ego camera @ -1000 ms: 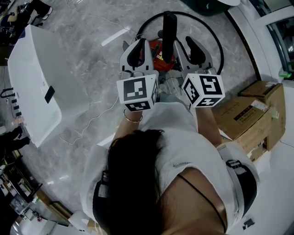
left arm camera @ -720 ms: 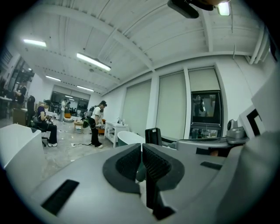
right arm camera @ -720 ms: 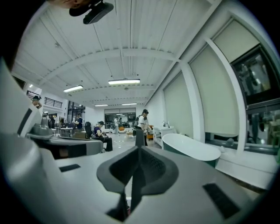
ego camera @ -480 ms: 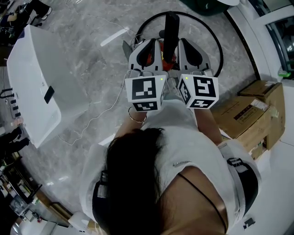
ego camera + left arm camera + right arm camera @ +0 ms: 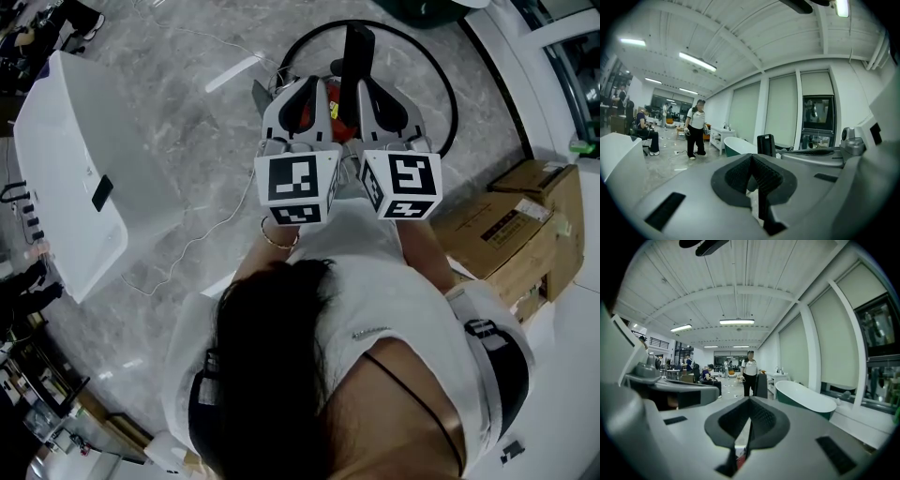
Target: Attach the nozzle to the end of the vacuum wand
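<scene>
left gripper (image 5: 307, 89) jaws pinched together, empty. black vacuum wand (image 5: 356, 52) stands upright just beyond the tips, between both grippers; red vacuum body (image 5: 330, 111) shows between them. right gripper (image 5: 372, 89) also closed on nothing. cardboard box (image 5: 506, 234) label unreadable.

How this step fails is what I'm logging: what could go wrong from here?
1. The left gripper and right gripper are both shut on nothing beside the wand. No nozzle is held, and a nudge could tip the wand.
2. The hose loops round it and a white cable trails nearby. Either might snag.
</scene>
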Demonstrator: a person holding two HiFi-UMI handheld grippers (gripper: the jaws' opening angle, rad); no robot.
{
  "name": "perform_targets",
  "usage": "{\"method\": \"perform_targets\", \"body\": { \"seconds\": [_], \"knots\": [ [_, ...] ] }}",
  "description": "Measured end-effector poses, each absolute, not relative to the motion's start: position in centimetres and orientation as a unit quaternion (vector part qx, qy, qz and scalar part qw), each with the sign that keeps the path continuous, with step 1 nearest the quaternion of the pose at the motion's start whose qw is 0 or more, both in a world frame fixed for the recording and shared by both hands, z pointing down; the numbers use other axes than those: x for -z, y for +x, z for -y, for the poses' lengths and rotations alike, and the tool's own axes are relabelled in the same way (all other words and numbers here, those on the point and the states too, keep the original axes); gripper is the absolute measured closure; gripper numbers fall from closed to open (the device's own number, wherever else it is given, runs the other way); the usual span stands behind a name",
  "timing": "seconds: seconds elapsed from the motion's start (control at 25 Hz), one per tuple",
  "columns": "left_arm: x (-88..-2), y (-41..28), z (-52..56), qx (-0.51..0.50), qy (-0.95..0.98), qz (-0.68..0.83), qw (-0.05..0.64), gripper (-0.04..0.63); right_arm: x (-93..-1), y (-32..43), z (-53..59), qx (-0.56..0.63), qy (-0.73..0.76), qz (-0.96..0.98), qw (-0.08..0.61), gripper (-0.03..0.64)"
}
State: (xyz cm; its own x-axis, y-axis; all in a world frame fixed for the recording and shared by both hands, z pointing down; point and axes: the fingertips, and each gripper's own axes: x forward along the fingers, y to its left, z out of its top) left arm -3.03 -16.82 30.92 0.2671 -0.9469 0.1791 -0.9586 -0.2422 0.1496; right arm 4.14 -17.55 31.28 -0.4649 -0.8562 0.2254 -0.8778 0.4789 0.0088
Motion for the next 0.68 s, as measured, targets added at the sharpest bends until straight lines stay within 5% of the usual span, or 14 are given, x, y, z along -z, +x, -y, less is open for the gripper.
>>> {"method": "perform_targets", "body": {
  "seconds": [0.68],
  "knots": [
    [-31.84, -3.1, 16.09, -0.027, 0.793, 0.597, 0.12, 0.592, -32.12, 3.54, 16.47, -0.054, 0.519, 0.845, 0.115, 0.601]
  ]
}}
